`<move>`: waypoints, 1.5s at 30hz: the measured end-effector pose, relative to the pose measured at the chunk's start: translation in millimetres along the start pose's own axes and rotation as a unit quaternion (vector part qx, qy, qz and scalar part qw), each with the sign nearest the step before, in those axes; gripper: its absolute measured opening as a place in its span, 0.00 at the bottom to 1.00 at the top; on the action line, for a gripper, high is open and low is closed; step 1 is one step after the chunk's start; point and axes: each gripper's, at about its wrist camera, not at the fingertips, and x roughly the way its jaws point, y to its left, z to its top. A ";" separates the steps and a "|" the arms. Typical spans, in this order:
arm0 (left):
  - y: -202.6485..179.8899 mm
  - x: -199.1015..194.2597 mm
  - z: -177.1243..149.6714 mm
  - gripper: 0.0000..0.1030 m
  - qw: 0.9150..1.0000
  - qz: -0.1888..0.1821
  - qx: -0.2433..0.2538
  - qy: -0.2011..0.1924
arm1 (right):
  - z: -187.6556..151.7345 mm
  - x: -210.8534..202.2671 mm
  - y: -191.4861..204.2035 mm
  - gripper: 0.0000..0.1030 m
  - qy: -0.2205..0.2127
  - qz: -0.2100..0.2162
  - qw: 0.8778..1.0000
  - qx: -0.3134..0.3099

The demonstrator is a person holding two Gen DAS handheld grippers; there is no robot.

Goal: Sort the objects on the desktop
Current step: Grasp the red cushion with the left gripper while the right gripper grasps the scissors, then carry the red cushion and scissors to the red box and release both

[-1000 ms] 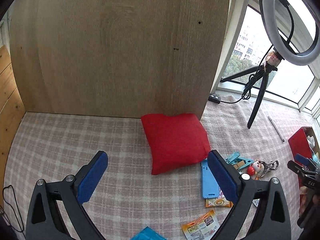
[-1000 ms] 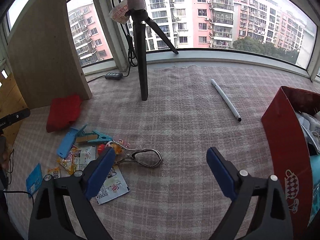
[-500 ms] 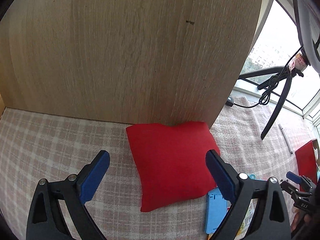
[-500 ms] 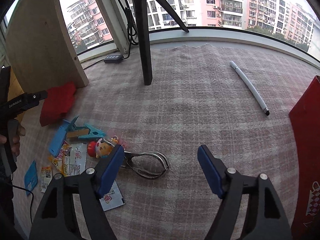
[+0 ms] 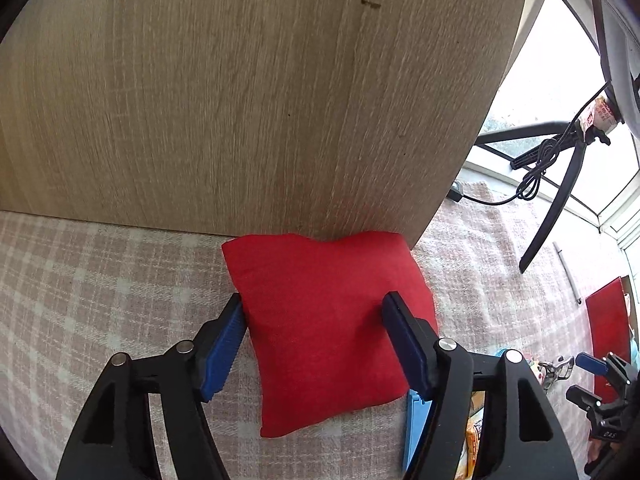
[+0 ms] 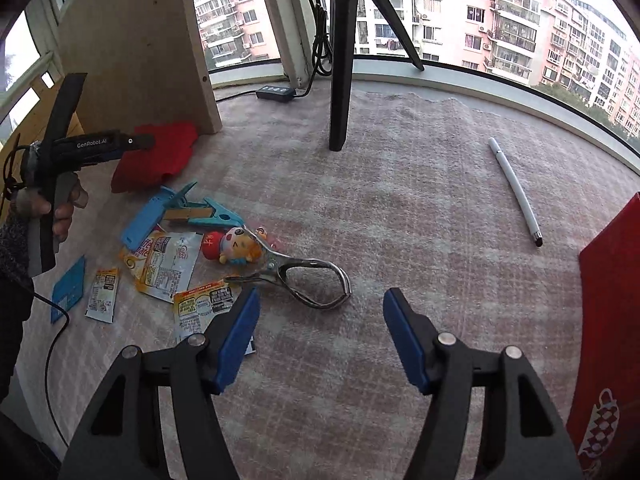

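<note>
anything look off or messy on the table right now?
Yes: snack packets, blue clips, a figurine and a metal clamp lie jumbled, overlapping. The red cushion sits askew against the wooden board.

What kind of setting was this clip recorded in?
Most likely an enclosed apartment balcony or window bay, set up as a recording spot. Curved windows look out on residential towers, a ring-light tripod stands on the plaid cloth, and small household clutter like the red pouch lies scattered.

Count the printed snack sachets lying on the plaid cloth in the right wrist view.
3. A large sachet beside the toy figure, a small sachet left of it, and another sachet by the metal clip. More may be hidden.
</note>
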 end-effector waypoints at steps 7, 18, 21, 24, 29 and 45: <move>0.5 -0.6 3.7 0.48 1.000 -0.014 -0.003 0.003 | 7.2 16.2 11.7 0.62 0.010 -0.027 0.995 -0.091; 6.1 -7.8 6.2 0.25 1.000 -0.022 -0.009 -0.009 | 13.0 33.3 19.5 0.37 0.017 0.028 0.993 -0.114; 6.0 -11.2 6.3 0.20 1.000 -0.023 -0.002 -0.014 | 12.5 30.9 15.0 0.32 0.020 0.050 0.995 -0.089; 6.7 -16.7 5.1 0.15 0.999 -0.034 0.003 -0.025 | 8.8 25.0 15.8 0.30 0.011 0.050 0.995 -0.083; 10.5 -29.1 4.3 0.07 0.999 -0.041 -0.002 -0.035 | 7.8 8.8 12.8 0.28 -0.015 0.062 0.997 -0.045; 5.5 -104.8 -3.1 0.00 0.995 -0.059 0.011 -0.080 | 7.9 -56.2 1.5 0.27 -0.113 0.071 0.990 0.034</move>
